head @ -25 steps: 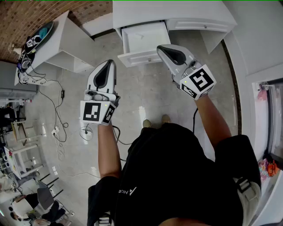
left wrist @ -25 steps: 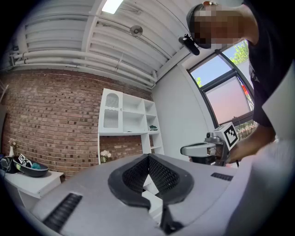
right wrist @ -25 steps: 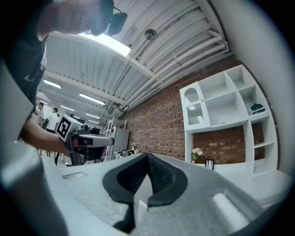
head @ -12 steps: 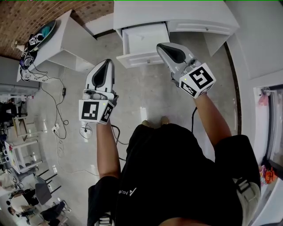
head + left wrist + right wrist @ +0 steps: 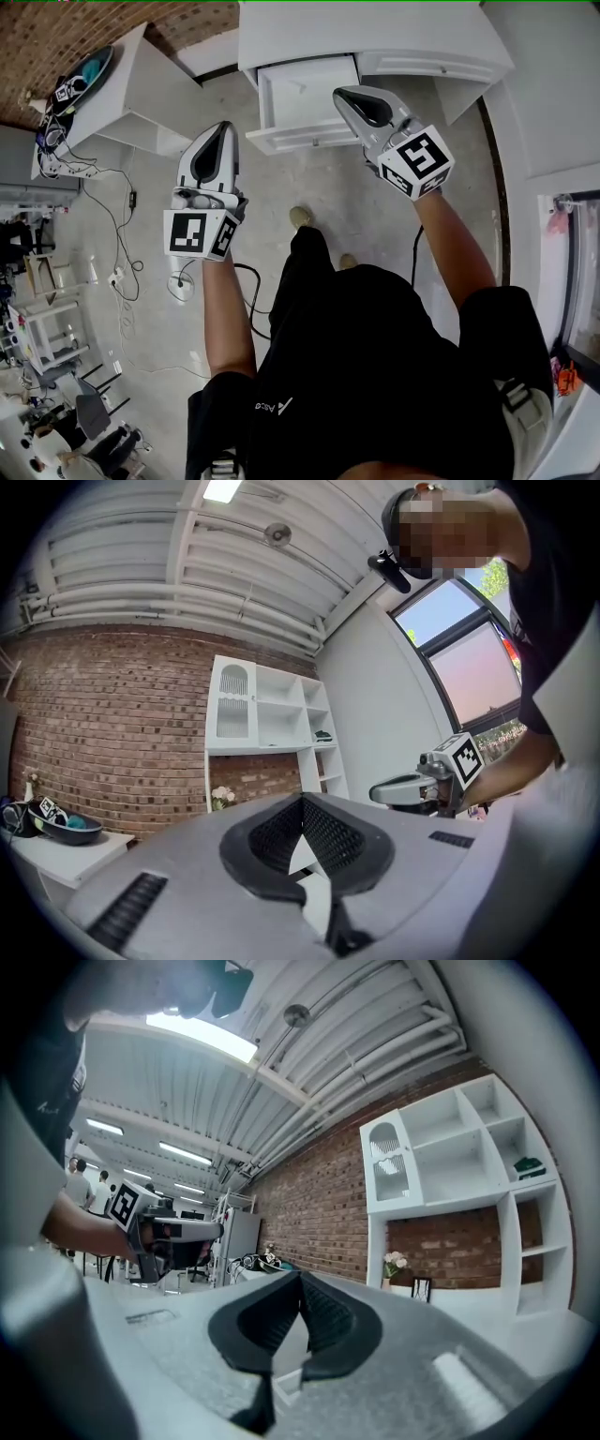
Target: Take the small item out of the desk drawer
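Drawer point(image 5: 298, 138) stands pulled open from the bench point(image 5: 375, 23); its contents cannot be made out. Right tongs point(image 5: 341, 92), closed and empty, hover at the drawer's right front corner. Left tongs point(image 5: 223, 129), closed and empty, hover left of the drawer.

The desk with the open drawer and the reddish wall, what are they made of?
The desk looks like painted wood or board, I can't tell which: smooth, plain white, with a framed front on the drawer. The wall is bare brick: rough reddish blocks in rows with pale mortar lines.
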{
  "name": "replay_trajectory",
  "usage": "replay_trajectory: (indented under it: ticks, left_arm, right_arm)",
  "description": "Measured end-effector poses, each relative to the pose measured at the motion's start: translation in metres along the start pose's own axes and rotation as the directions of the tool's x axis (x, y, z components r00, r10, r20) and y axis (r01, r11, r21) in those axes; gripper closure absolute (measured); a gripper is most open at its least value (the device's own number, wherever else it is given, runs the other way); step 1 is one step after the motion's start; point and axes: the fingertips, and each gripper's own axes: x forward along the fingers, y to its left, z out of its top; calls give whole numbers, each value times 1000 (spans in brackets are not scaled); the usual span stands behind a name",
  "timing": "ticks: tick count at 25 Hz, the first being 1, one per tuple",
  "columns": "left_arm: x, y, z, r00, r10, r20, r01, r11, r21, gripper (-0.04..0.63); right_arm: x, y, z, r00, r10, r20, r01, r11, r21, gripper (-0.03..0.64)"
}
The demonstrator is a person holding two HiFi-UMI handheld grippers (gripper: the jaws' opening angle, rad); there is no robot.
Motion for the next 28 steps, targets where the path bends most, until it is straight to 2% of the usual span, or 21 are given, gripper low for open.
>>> replay_trajectory:
  ticks: [10,18,23,28]
  left_arm:
    - [71,114,-35,1000,-24,-1,24,1000,7,595]
    - [129,217,-70,997,-71,-7,70,997,-39,595]
    - [153,256,-102,994,-107,-21,106,992,-63,595]
    - [175,281,-133,991,-127,-42,123,989,-85,595]
  right_arm:
    - [125,-46,-43,992,-11,-128,2,998,-70,607]
    - [230,-79,-86,967,-36,-253,16,996,-83,580]
    - [269,-88,-136,926,-35,-376,4,997,-83,547]
    - [294,-86,-201,849,24,-528,-63,996,-56,522]
